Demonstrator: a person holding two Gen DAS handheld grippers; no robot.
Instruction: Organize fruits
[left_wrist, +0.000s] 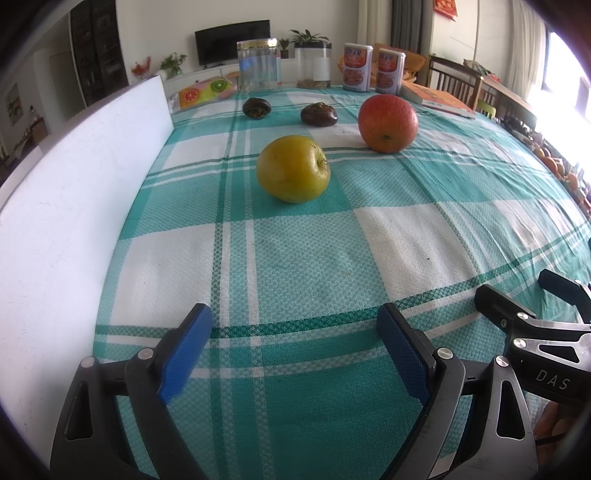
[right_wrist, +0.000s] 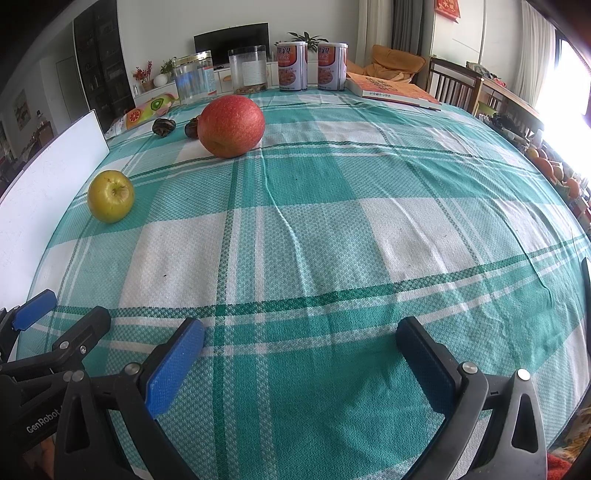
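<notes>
A yellow apple (left_wrist: 293, 168) lies on the checked tablecloth, ahead of my left gripper (left_wrist: 294, 325). A large orange-red fruit (left_wrist: 387, 123) lies behind it to the right. Two small dark brown fruits (left_wrist: 256, 108) (left_wrist: 318, 115) lie further back. My left gripper is open and empty, low over the cloth. My right gripper (right_wrist: 301, 338) is open and empty at the near edge. In the right wrist view the apple (right_wrist: 110, 195) is far left, the orange-red fruit (right_wrist: 231, 125) ahead left, with the dark fruits (right_wrist: 163, 126) (right_wrist: 192, 128) behind it.
A white board (left_wrist: 70, 206) stands along the table's left side. Two clear jars (left_wrist: 258, 64) (left_wrist: 313, 64), two printed cans (left_wrist: 357, 67) (left_wrist: 389, 70), a book (left_wrist: 437, 98) and a fruit-print packet (left_wrist: 201, 92) line the far edge. Chairs (left_wrist: 458, 83) stand at right.
</notes>
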